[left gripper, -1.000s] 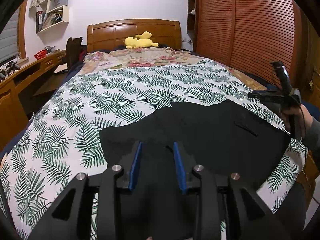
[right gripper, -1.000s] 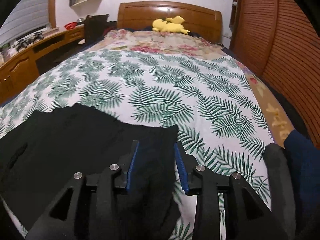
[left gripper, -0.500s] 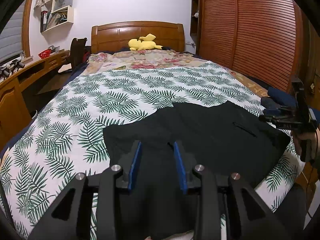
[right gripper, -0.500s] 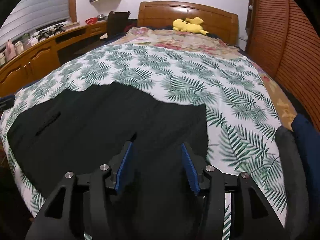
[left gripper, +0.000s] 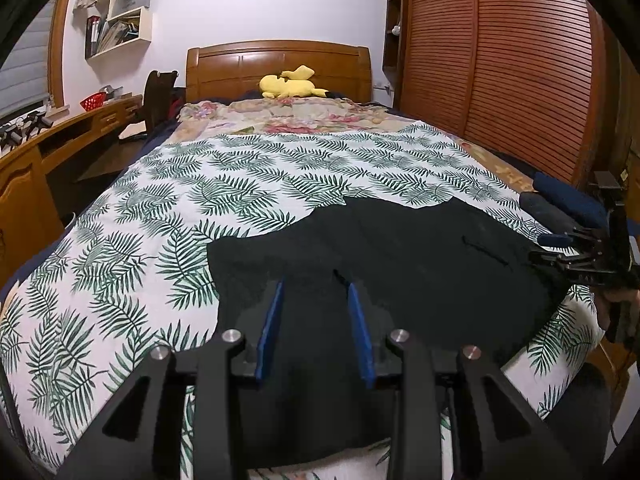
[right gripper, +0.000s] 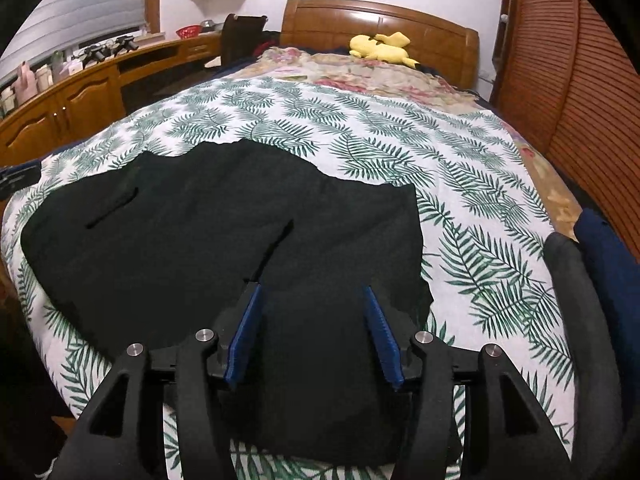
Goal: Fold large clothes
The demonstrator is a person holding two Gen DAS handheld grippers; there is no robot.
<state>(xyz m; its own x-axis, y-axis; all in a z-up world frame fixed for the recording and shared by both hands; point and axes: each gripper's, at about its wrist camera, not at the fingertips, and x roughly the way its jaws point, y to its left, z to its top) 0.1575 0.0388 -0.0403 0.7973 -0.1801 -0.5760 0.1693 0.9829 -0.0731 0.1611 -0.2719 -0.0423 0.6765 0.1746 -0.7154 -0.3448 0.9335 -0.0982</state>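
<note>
Grippers parted and empty over dark garment (left gripper: 400, 264) spread flat on leaf-print bedspread (left gripper: 248, 192).

Left gripper (left gripper: 316, 322) open, blue pads clear of cloth, aimed at near hem; right gripper (right gripper: 314, 330) likewise open with a wider gap, poised above garment's near edge (right gripper: 320, 400), seen also side-on at far right of left view (left gripper: 580, 258). Garment near foot of bed, draped slightly over mattress edge. Likely soft, limp, light, prone to sagging and bunching; best pinched at hem corners, both layers together, then lifted evenly.
</note>
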